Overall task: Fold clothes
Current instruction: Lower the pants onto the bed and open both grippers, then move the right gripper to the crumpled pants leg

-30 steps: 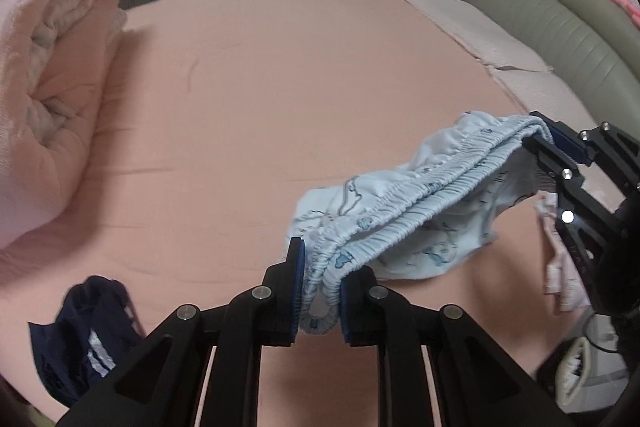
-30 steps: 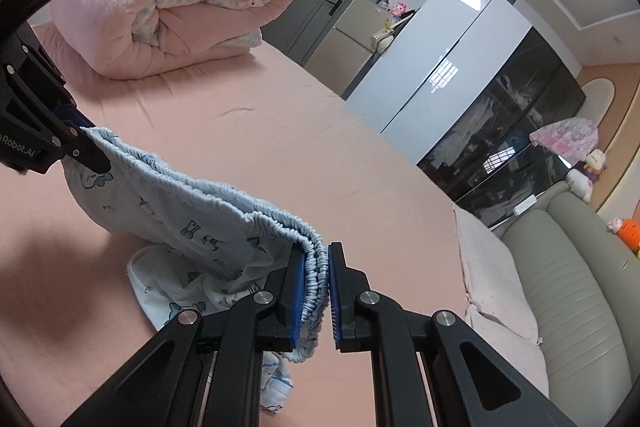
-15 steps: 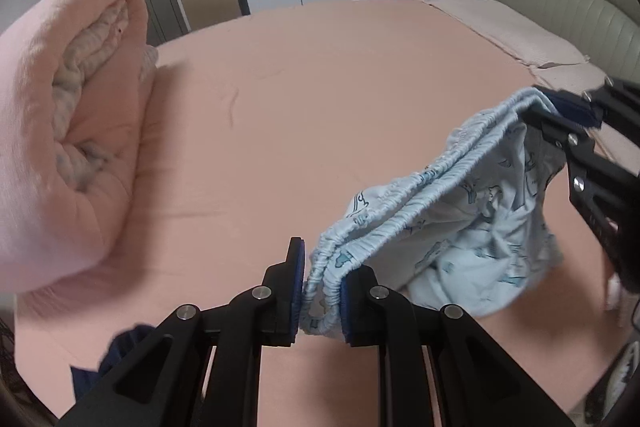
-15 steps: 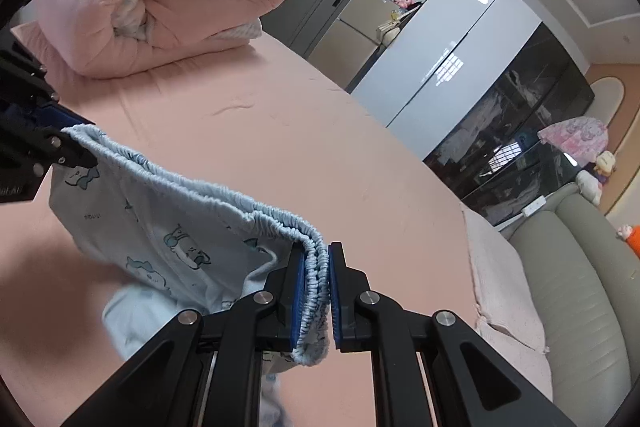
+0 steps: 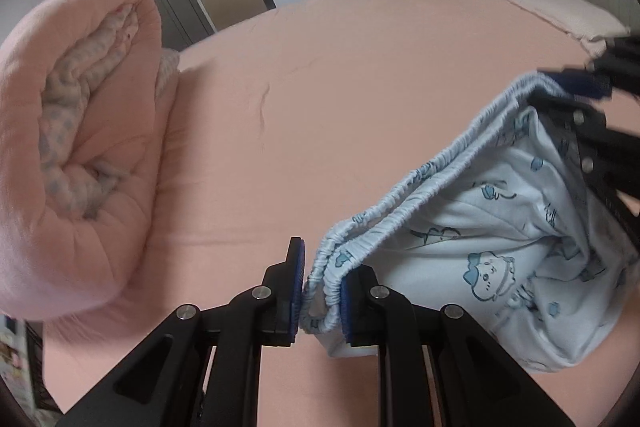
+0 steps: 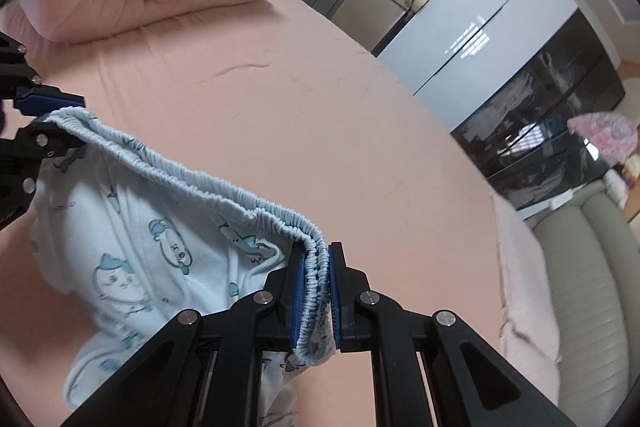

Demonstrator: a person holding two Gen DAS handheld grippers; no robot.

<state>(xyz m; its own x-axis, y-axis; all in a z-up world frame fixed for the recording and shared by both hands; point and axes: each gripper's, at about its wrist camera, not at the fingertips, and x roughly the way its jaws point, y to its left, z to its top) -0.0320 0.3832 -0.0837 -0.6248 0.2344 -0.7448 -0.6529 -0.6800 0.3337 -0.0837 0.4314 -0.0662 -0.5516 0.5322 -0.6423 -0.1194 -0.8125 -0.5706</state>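
Two tongs — left tongs [image 5: 322,291], right tongs [image 6: 316,301] — each clamp one pale-blue shorts [image 5: 480,247] waistband.

Pair of shorts [image 5: 460,227] hung above the bed sheet [image 5: 320,87], stretched by its waistband between the two grippers. Left gripper [image 5: 322,291] clamped one end of the waistband, right gripper [image 6: 316,291] the other end; the cloth sagged below the band. In the left wrist view the right gripper stood at the far right edge; in the right wrist view the left gripper stood at the far left edge. Rolled quilt [image 5: 76,147] lay on the bed, left of the shorts and well apart. Wardrobe [image 6: 480,39] stood behind the bed. Padded headboard [image 6: 592,287] stood at the bed's right side.
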